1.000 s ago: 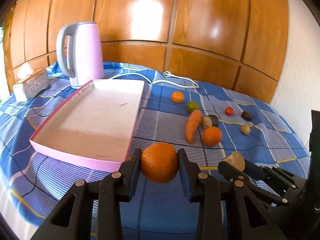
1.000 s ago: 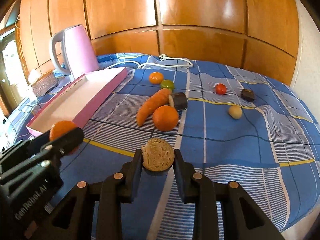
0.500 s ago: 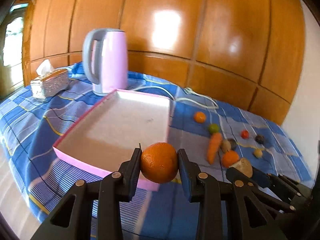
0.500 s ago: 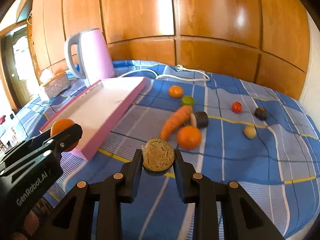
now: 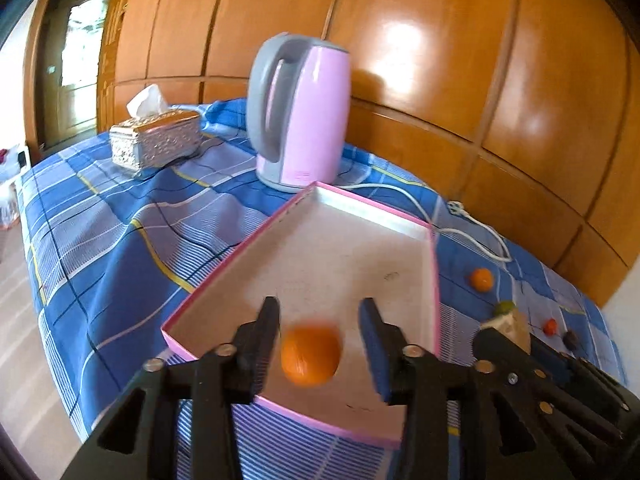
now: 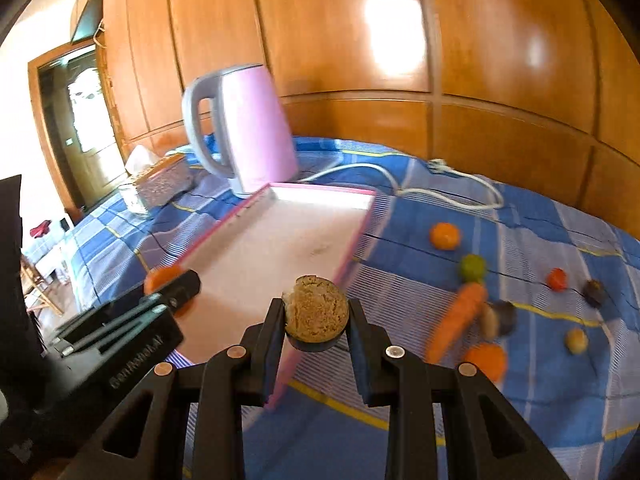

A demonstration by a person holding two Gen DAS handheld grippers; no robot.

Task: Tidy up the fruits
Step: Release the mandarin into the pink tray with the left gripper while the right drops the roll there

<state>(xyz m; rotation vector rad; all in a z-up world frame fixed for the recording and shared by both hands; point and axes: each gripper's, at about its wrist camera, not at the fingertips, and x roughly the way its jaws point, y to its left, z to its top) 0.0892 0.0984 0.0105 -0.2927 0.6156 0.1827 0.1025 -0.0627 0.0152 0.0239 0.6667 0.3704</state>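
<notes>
- Left gripper (image 5: 318,344): jaws have just been opening and now stand apart over the near end of the tray (image 5: 434,280); the orange (image 5: 311,355) sits blurred between the fingers (image 5: 262,344) with a gap on each side, touching neither pad, above the tray's white floor
- Right gripper (image 6: 316,328): fingers clamped on a round brown fruit (image 6: 316,312) with a rough cut face, held above the tray's right rim near its front corner
- Tray: pink-walled, shallow, lying on the blue checked cloth (image 5: 120,240); its far end is just beside the kettle (image 5: 300,112)
- Tissue box (image 5: 154,142): near the cloth's left edge, left of the kettle
- White cord (image 6: 448,196): runs along the cloth's back edge
- Right of the tray, loose on the cloth: a small orange (image 6: 444,236), a green fruit (image 6: 473,267), a carrot (image 6: 458,320), a second orange (image 6: 486,360), a red fruit (image 6: 557,279), a dark piece (image 6: 594,292) and a pale one (image 6: 576,340)
</notes>
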